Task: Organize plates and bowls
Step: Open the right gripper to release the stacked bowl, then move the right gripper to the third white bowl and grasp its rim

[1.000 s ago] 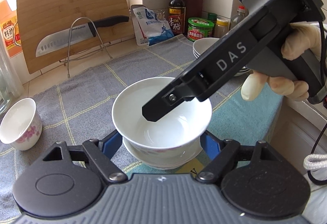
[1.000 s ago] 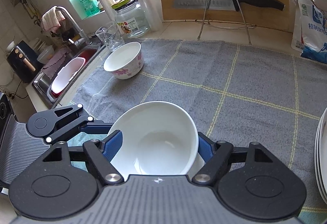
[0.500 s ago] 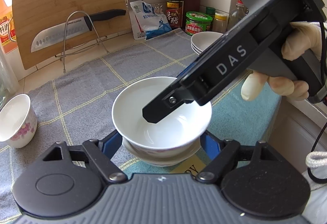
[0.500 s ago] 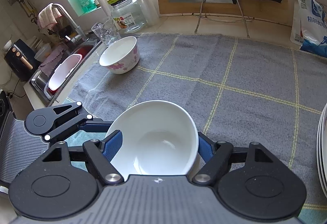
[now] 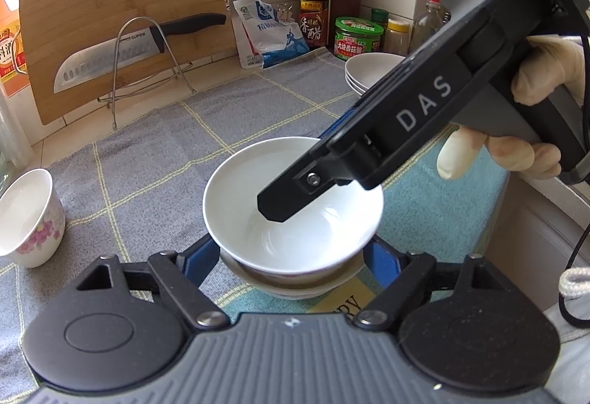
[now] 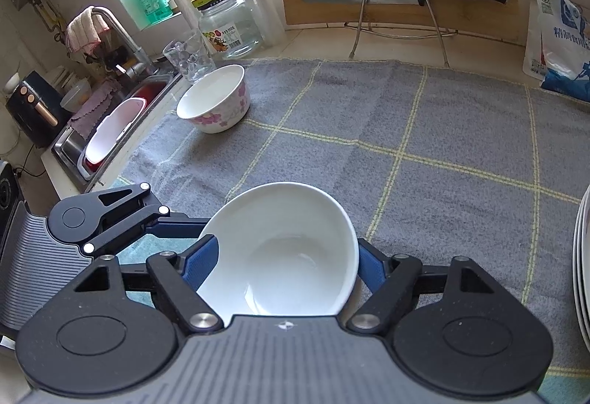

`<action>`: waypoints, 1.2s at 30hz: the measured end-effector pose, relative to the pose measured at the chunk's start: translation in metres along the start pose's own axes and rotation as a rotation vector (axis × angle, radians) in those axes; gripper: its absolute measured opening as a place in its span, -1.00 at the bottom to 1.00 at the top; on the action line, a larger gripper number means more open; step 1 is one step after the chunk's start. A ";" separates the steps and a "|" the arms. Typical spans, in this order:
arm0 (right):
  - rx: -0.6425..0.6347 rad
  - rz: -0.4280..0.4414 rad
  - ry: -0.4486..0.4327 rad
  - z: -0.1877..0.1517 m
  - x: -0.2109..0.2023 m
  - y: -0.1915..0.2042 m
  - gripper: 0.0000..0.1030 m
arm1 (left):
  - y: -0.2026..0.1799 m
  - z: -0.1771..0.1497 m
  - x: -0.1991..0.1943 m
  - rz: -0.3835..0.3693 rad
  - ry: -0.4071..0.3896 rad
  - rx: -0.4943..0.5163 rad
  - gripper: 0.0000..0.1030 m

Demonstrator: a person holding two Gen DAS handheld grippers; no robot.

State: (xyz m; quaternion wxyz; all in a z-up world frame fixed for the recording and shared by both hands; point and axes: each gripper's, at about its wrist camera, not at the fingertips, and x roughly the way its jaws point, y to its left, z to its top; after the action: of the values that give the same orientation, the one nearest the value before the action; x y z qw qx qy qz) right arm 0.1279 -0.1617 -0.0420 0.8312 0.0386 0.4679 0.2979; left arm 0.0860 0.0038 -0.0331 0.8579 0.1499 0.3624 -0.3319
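Both jaws widened around white bowl (image 5: 291, 219).

Both wrist cameras look steeply down, close over the white bowl (image 5: 291, 205) near the desk's front edge, from opposite sides.

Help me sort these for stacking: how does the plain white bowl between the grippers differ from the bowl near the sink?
The plain white bowl has no pattern; the flowered bowl has pink blossoms on its outside. The plain one is wide and flaring, the flowered one steeper-walled. The plain one sits nested on another bowl; the flowered one stands alone on the grey cloth. Both are upright, white inside and empty.
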 end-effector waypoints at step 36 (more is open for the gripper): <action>-0.404 -0.135 -0.012 0.096 0.054 0.107 1.00 | 0.140 -0.049 -0.038 0.320 -0.140 -0.195 0.82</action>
State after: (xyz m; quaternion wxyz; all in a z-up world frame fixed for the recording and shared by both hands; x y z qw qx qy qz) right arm 0.1768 -0.0243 0.0075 0.8429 -0.1584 0.3954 0.3288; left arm 0.1354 0.1483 -0.0376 0.9333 0.0986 0.3039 -0.1642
